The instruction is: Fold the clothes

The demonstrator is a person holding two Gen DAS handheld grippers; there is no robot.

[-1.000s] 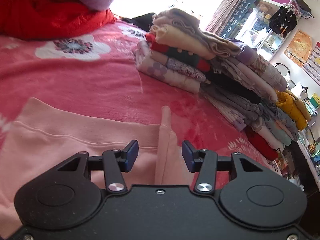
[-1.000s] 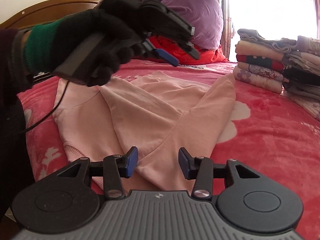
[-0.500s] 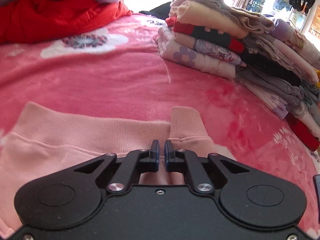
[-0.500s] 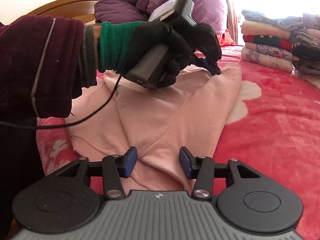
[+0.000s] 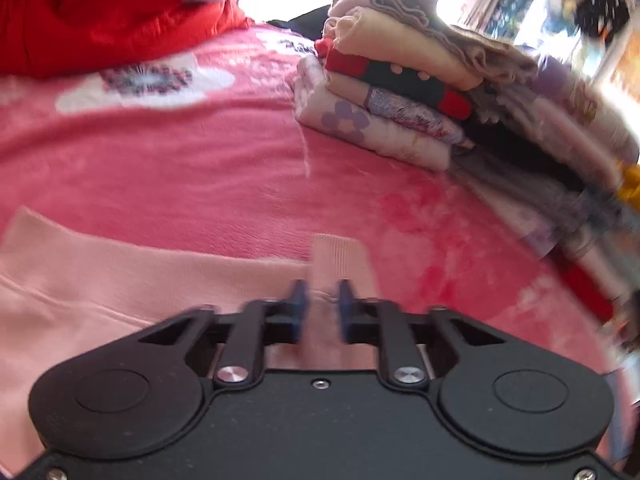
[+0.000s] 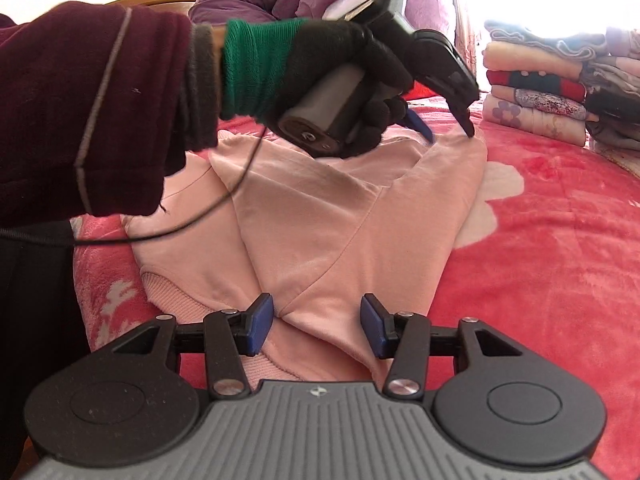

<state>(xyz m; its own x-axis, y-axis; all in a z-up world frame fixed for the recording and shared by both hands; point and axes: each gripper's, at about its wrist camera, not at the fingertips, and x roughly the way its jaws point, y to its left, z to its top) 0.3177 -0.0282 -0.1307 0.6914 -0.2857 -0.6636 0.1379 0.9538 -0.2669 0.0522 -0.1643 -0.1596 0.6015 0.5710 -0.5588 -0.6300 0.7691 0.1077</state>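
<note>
**Left gripper pinches the pink sleeve**

The right gripper (image 6: 316, 324) stands apart over the pink sweatshirt (image 6: 320, 224) on the red blanket (image 6: 560, 260). Farther off, the left gripper (image 5: 320, 312) is opening slightly, still pinching the sleeve cuff (image 5: 338, 258). Folded stack (image 5: 400, 92) blurred, partly cropped.

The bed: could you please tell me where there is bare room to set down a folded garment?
Bare red floral blanket lies open between the pink sweatshirt and the stacks of folded clothes, and again from the sweatshirt's hem up to the red quilt. It is crowded along the stacks and over the sweatshirt itself.
</note>
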